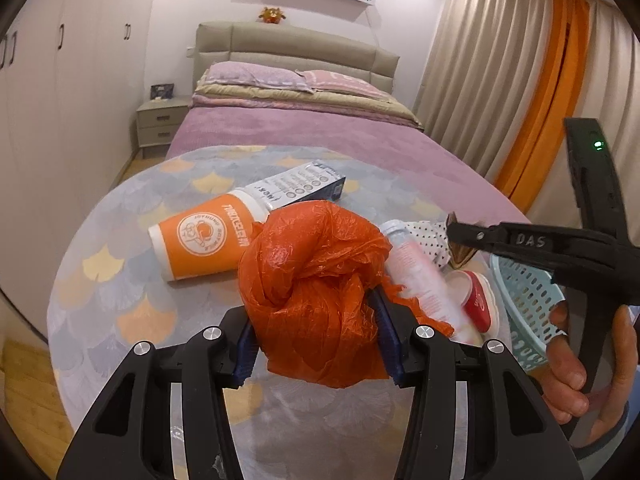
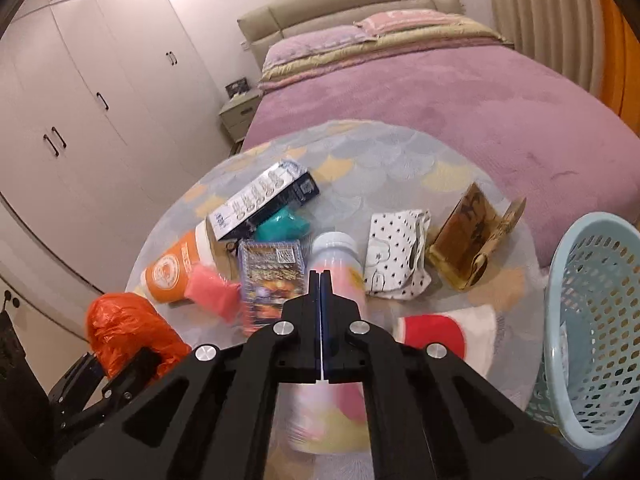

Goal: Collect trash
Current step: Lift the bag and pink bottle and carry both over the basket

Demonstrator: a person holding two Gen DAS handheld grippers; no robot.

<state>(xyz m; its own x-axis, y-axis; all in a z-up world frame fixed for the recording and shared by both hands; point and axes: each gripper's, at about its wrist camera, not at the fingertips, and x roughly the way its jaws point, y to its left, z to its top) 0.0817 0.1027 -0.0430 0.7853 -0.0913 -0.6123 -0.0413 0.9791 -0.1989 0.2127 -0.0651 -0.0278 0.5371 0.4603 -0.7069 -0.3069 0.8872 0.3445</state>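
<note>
My left gripper (image 1: 316, 340) is shut on a crumpled orange plastic bag (image 1: 312, 280), held above the near side of the round table (image 1: 120, 280). In the right wrist view the same bag (image 2: 124, 332) shows at lower left. My right gripper (image 2: 321, 276) is shut with nothing between its fingers, and it hangs over a pink-and-white bottle (image 2: 340, 256) that lies on the table. Other trash lies around: an orange paper cup (image 2: 172, 272), a blue-and-white box (image 2: 264, 200), a purple snack packet (image 2: 268, 280), a dotted wrapper (image 2: 396, 256) and a gold carton (image 2: 468, 240).
A light blue perforated basket (image 2: 592, 320) stands at the table's right edge. A red-and-white tub (image 2: 436, 332) lies near it. Pink (image 2: 212, 290) and teal (image 2: 284, 226) crumpled pieces sit among the trash. A bed (image 2: 440, 92) is behind the table and wardrobes (image 2: 80, 100) to the left.
</note>
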